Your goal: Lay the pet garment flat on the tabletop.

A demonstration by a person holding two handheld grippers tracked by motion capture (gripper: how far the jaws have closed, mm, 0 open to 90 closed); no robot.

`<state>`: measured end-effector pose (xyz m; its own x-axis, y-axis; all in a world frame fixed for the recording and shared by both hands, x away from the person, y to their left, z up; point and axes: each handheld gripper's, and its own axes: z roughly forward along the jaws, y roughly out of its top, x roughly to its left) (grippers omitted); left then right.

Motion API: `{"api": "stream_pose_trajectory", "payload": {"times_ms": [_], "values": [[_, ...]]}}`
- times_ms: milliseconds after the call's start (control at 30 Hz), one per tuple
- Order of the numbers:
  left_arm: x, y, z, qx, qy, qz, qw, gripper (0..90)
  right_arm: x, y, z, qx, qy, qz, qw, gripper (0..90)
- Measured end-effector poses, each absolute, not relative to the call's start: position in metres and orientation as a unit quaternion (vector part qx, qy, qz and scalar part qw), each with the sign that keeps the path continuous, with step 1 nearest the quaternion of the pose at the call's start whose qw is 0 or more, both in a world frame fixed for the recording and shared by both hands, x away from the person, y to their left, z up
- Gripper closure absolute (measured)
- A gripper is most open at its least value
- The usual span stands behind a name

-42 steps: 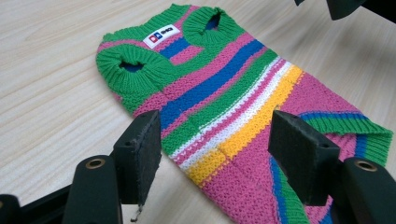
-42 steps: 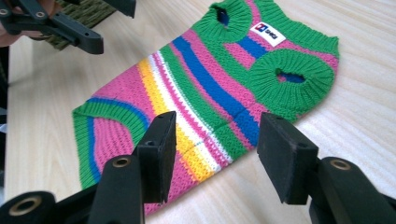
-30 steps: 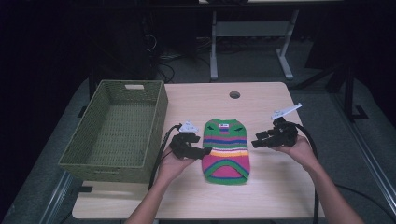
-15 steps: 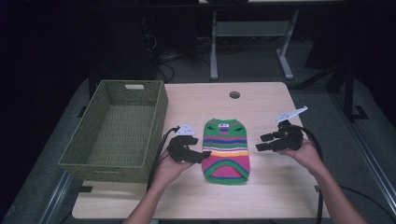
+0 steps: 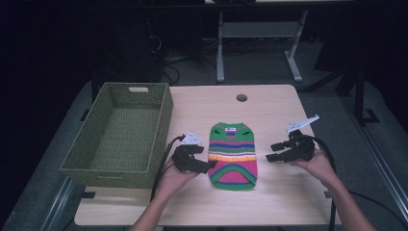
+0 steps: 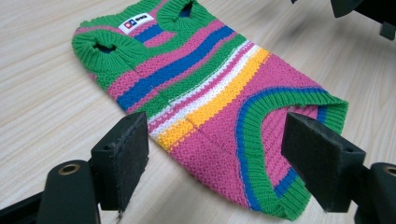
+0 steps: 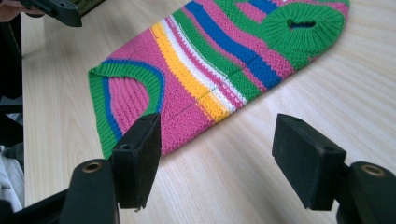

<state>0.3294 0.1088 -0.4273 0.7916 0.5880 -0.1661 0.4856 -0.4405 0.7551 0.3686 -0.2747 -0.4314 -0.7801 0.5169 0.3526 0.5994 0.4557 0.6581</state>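
Sweater [image 5: 233, 155] flat on table [image 5: 274, 202], basket [image 5: 120, 137] alongside for stowing. Left gripper [image 5: 208, 166], right gripper [image 5: 272, 153] flank it, jaws just opening, nothing between them.

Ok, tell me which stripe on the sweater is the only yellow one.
The yellow stripe crosses the middle of the sweater, right beside the white stripe; the other stripes are pink, blue or green.

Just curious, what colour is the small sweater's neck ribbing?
Green ribbing on the sweater; clearest in the left gripper view.
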Motion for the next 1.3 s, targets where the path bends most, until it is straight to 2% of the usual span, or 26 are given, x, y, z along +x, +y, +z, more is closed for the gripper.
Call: {"api": "stream_pose_trajectory", "payload": {"times_ms": [533, 1067, 1300], "values": [[0.316, 0.112, -0.432, 0.849, 0.315, 0.050, 0.421, 24.3, 0.349, -0.290, -0.439, -0.330, -0.849, -0.411, 0.046, 30.3], [0.294, 0.126, -0.436, 0.859, 0.308, 0.066, 0.402, 24.4, 0.317, -0.306, -0.452, -0.338, -0.844, -0.413, 0.044, 28.0], [0.284, 0.131, -0.438, 0.858, 0.309, 0.067, 0.405, 24.3, 0.302, -0.313, -0.457, -0.339, -0.840, -0.423, 0.026, 27.6]]}}
